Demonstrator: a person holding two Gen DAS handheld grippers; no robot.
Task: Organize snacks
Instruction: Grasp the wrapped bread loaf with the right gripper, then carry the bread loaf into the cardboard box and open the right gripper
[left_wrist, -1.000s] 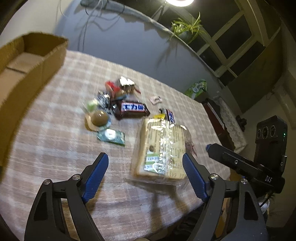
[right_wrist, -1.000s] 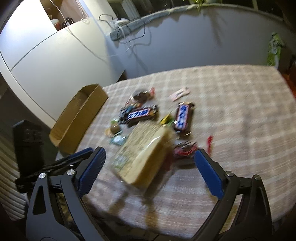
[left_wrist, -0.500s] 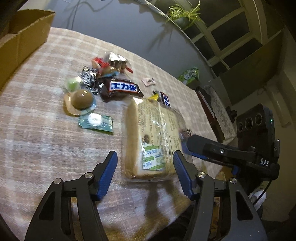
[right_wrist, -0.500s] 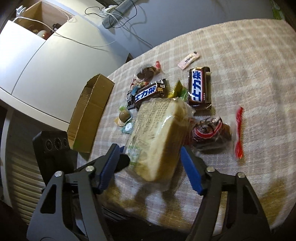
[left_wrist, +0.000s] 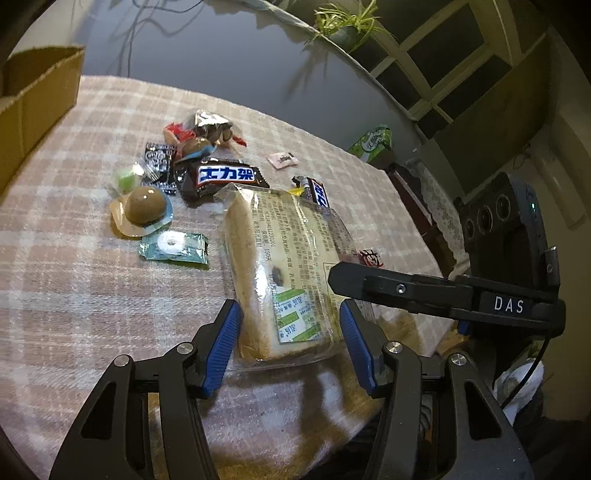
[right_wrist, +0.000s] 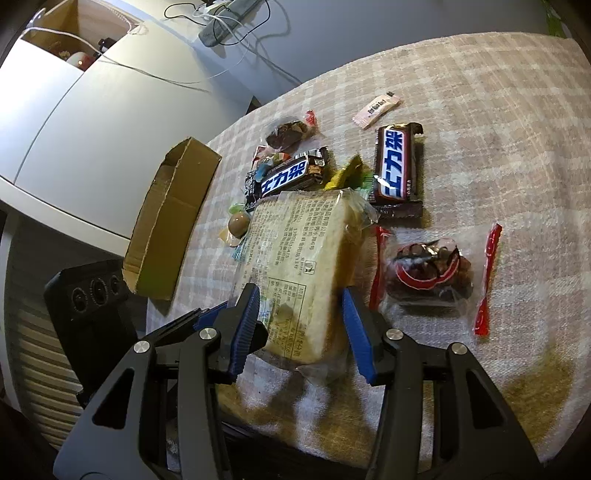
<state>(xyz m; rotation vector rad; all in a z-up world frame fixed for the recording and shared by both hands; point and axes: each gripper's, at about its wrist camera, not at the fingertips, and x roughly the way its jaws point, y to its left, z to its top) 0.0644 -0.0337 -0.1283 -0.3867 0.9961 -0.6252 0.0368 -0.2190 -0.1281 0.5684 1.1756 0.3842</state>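
Bread: one clear-wrapped loaf, table centre, small print unreadable.
Left gripper: narrowed, pads flanking the loaf's near end; grip unclear.
Right gripper: same, both pads against it.
Bars: two, 士力架, at 12 o'clock.
Box: one, 9 o'clock.

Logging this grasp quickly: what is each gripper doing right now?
Left gripper: pads on both sides of the bagged bread, apparently gripping it.
Right gripper: likewise closed around the same bread.

The bread loaf lies between cardboard box (left) and nut bag, behind both chocolate bars.
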